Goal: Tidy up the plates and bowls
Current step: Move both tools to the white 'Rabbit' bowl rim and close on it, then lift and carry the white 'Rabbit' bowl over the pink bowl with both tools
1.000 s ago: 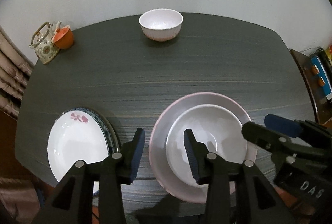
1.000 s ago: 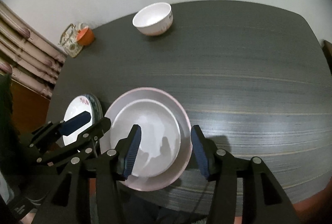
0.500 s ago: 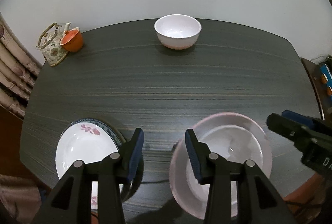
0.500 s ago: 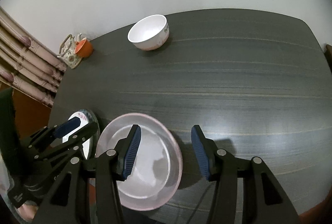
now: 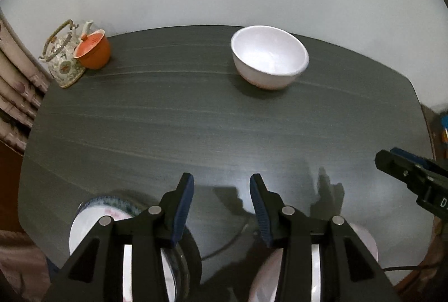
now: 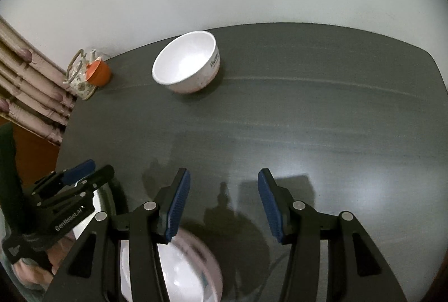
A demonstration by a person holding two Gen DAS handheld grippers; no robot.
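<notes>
While poised low over the near edge of the dark table (image 5: 196, 120), jaws spread, empty: left gripper (image 5: 221, 190), right gripper (image 6: 221, 187). White bowl (image 5: 270, 58) upright far side; pink plate (image 6: 196, 268), probably holding a bowl, under right gripper.

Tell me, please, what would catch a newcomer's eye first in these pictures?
Probably the white bowl standing alone toward the far edge of the dark table. Next, the orange cup leaning against a patterned teapot at the far left corner. Both open grippers, left and right, fill the foreground above plates.
</notes>
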